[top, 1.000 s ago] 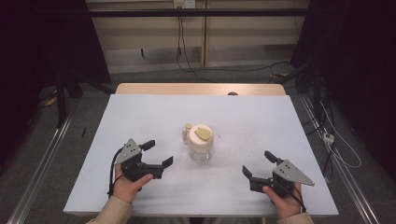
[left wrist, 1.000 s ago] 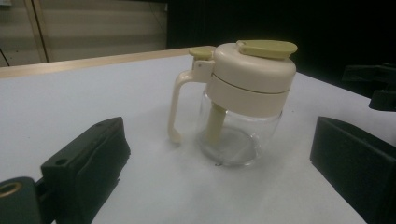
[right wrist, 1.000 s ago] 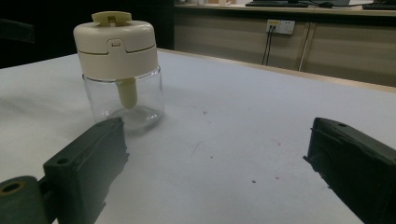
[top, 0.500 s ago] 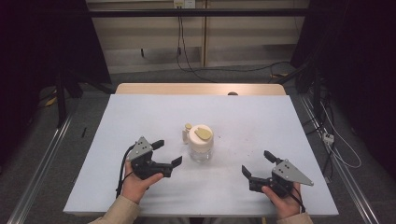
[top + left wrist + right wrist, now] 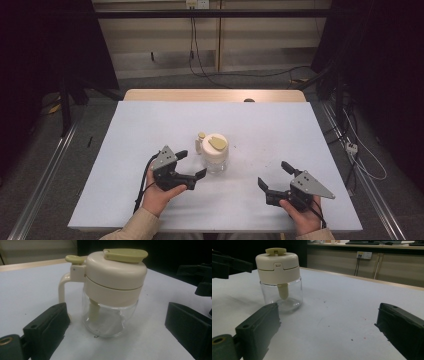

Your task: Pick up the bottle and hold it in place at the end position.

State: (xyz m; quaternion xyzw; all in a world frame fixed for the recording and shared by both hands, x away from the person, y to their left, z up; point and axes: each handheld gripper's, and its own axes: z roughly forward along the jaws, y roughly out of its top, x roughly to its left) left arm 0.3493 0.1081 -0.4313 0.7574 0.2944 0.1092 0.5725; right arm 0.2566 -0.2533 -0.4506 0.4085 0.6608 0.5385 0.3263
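A small clear glass jar (image 5: 215, 155) with a cream lid, a pale green flap on top and a cream side handle stands upright mid-table. In the left gripper view the jar (image 5: 112, 292) is close and lies between the two jaws without touching either. My left gripper (image 5: 191, 164) is open, its jaws pointing right at the jar's left side. My right gripper (image 5: 274, 174) is open near the front right of the table, well apart from the jar. From the right gripper view the jar (image 5: 280, 277) stands farther off, to the left of the jaws.
The white table (image 5: 280, 130) has a wooden strip along its far edge (image 5: 215, 95). Cables and a metal rail lie on the floor to the right (image 5: 360, 160). The other gripper's dark parts show at the right edge of the left gripper view (image 5: 202, 277).
My left gripper has moved to the right, up to the jar, so its open jaws now flank the jar. The right gripper and the jar have stayed put.
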